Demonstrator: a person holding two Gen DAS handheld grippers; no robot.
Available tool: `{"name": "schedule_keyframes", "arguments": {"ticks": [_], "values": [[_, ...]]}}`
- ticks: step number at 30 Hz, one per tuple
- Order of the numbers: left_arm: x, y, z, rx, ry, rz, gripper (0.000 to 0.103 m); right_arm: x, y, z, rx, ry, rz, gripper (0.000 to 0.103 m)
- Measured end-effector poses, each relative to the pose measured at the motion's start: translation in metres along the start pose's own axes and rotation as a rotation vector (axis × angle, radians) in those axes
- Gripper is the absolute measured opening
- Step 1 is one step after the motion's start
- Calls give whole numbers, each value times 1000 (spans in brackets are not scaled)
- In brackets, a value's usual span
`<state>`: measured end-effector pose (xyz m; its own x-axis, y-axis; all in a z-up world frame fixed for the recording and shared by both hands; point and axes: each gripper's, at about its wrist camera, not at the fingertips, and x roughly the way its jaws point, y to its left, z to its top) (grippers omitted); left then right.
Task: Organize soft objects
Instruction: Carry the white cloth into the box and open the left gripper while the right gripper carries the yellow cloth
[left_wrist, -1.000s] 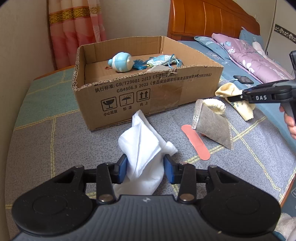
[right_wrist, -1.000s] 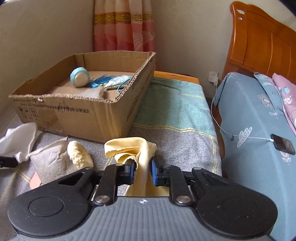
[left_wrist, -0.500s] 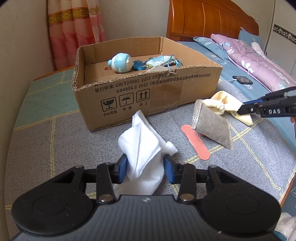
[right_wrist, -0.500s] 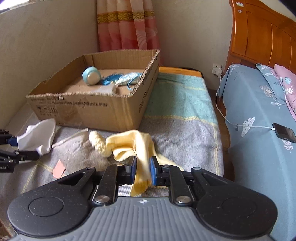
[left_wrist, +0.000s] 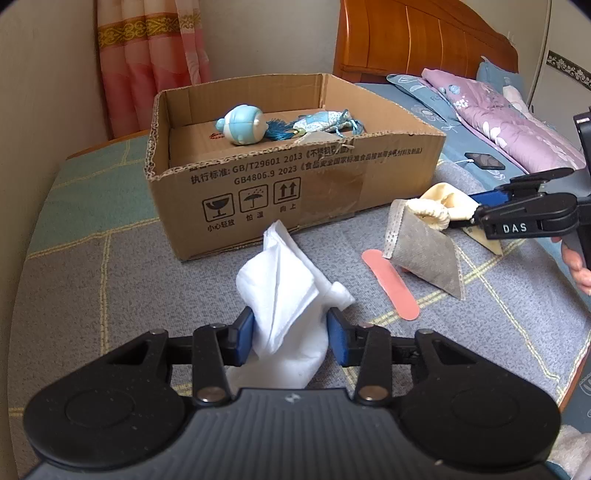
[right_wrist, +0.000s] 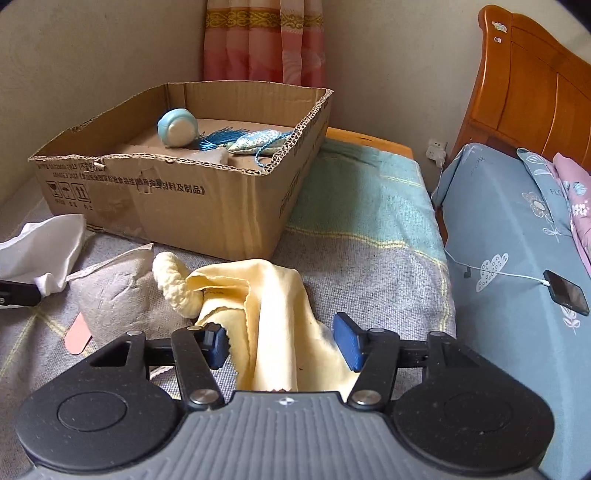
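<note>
1. Soft cloths are lying on the grey checked blanket (left_wrist: 110, 288) of a bed, in front of a cardboard box (left_wrist: 295, 192); the white cloth (left_wrist: 288, 299) is sitting between the blue pads of the left claw (left_wrist: 290, 332), which is pinching it.
2. Right claw (right_wrist: 280, 343) is standing spread, its jaws having just been opening; the yellow cloth (right_wrist: 273, 314) is rising between the pads, with the right pad clear of it and the left one close beside its fold.
3. Beside the yellow cloth a cream knitted piece (right_wrist: 177, 284) is resting against a grey pouch (left_wrist: 424, 251); a pink strip (left_wrist: 391, 284) is lying just in front of the pouch.
4. Inside the box a light-blue round toy (left_wrist: 243, 123) and a blue patterned sachet with a tassel (left_wrist: 317, 123) are lying side by side.
5. A phone (right_wrist: 567, 291) on a white cable is lying on the blue sheet of the neighbouring bed.
</note>
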<state>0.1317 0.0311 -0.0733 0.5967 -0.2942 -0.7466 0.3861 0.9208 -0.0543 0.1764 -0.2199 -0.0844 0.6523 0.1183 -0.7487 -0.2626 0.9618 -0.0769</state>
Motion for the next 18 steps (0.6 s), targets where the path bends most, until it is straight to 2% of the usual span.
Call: {"name": "schedule_keyframes", "arguments": {"ticks": [1, 4, 18], "values": [[-1, 0, 0, 2, -1, 1, 40, -1, 0, 0, 5, 1, -4, 37], [-3, -1, 0, 4, -4, 0, 37, -7, -4, 0, 33, -2, 7, 13], [-39, -10, 5, 53, -33, -7, 35, -60, -1, 7, 11, -92, 29, 10]]}}
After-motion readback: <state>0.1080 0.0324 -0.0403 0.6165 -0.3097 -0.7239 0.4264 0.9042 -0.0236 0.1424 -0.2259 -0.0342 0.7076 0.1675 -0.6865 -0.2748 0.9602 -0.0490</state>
